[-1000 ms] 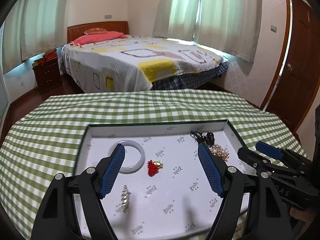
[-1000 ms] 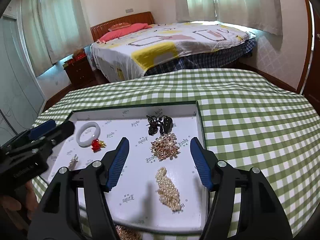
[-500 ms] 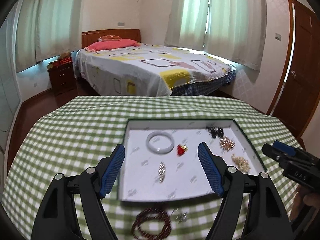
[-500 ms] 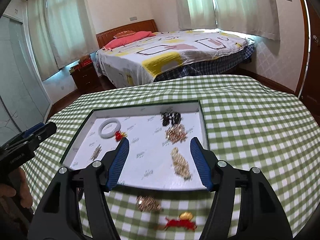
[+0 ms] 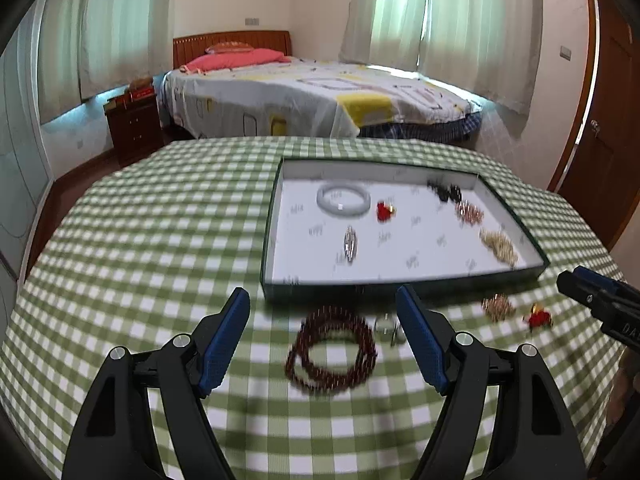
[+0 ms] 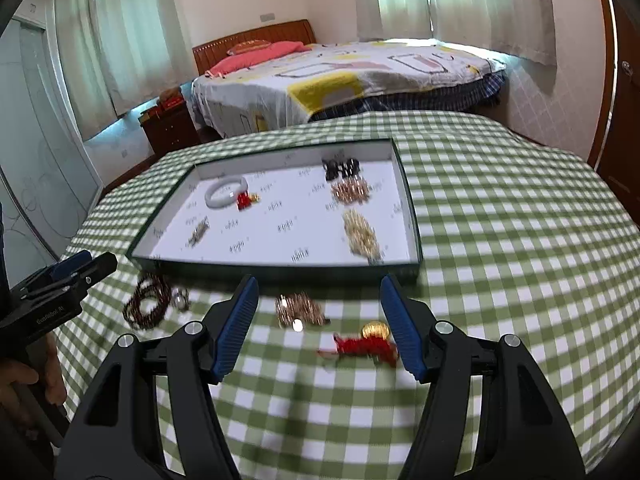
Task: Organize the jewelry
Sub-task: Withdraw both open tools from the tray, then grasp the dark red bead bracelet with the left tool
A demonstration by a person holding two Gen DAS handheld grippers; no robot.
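A table under a green-and-white checked cloth point(image 5: 160, 248) fills the near part of both views. Beyond it stands a bed point(image 5: 320, 96) with a patterned white and yellow cover, one pink pillow point(image 5: 240, 58) and a wooden headboard. A dark wooden nightstand point(image 5: 134, 128) sits left of the bed, pale curtains point(image 5: 452, 20) hang over the windows, and a brown door point(image 5: 608, 128) is on the right.

One shallow tray point(image 5: 516, 216) with a dark rim and white lining lies on the cloth, right of the table's middle. Six pieces lie in it: one pale bangle point(image 5: 343, 199) far left, one small red-and-gold charm point(image 5: 385, 211) just beside it, one silvery piece point(image 5: 350, 243) nearer, one black cluster point(image 5: 444, 192) far right, one rose-gold cluster point(image 5: 469, 213) near it, and one pearly strand point(image 5: 499, 245) on the right.

Four pieces lie on the cloth just in front of the tray: one dark red bead bracelet point(image 5: 332, 350), one small silvery piece point(image 5: 389, 326) beside it, one rose-gold cluster point(image 6: 300, 309), and one red tassel with a gold coin point(image 6: 366, 344).

The left gripper point(image 5: 324, 340) hangs over the bead bracelet, fingers spread, nothing between them pinched. The right gripper point(image 6: 319, 324) hangs over the cluster and tassel, fingers likewise spread and empty.
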